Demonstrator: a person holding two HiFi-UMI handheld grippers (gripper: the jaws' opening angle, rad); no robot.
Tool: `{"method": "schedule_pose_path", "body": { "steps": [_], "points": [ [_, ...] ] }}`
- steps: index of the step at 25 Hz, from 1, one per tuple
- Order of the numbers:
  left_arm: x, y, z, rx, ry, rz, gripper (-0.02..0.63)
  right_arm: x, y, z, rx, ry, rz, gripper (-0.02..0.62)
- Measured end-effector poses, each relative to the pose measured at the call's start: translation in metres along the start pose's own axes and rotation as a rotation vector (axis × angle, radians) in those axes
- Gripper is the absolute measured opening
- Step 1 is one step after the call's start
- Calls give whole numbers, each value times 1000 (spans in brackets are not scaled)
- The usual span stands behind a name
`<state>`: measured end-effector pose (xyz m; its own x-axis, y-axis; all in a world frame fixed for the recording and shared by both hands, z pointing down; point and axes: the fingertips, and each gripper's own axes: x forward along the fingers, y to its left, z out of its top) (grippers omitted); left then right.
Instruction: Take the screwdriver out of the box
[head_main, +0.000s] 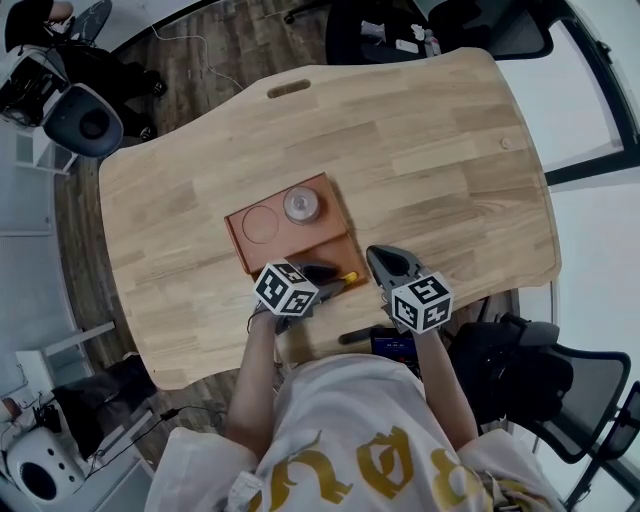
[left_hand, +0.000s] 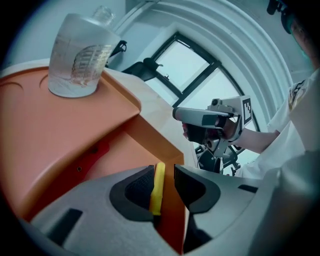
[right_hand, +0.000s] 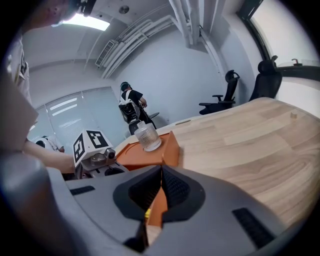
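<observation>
An orange box (head_main: 262, 250) lies on the wooden table, with a clear jar (head_main: 302, 204) standing in its far part. The screwdriver's yellow handle (head_main: 349, 277) shows at the box's near right corner. My left gripper (head_main: 335, 280) reaches into the near compartment. In the left gripper view its jaws (left_hand: 165, 187) stand open around the yellow handle (left_hand: 158, 190), which lies against the left pad with a gap to the right pad. My right gripper (head_main: 378, 262) is shut and empty just right of the box, with the box corner (right_hand: 150, 155) seen beyond its closed pads (right_hand: 161, 175).
An empty round recess (head_main: 262, 222) sits beside the jar. The table (head_main: 430, 150) stretches bare to the right and far side, with a slot (head_main: 288, 88) at its far edge. Office chairs (head_main: 85, 120) stand around it. A dark device (head_main: 395, 345) lies at the near edge.
</observation>
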<state>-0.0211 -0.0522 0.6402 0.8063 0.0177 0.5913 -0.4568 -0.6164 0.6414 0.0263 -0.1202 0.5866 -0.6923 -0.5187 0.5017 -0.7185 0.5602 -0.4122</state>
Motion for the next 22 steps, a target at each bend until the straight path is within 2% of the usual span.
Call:
{"method": "schedule_pose_path", "body": {
  "steps": [7, 12, 15, 17, 22],
  "points": [
    [10, 5, -13, 81, 142, 10, 110, 2, -10, -4, 15, 13, -22, 12],
    [15, 12, -23, 141, 234, 48, 110, 5, -10, -1, 11, 13, -19, 12],
    [16, 11, -24, 153, 252, 41, 101, 5, -10, -1, 11, 13, -19, 12],
    [17, 9, -24, 150, 258, 32, 72, 4, -11, -1, 13, 14, -20, 11],
    [15, 9, -25, 162, 256, 57, 71, 3, -13, -2, 11, 12, -32, 12]
  ]
}}
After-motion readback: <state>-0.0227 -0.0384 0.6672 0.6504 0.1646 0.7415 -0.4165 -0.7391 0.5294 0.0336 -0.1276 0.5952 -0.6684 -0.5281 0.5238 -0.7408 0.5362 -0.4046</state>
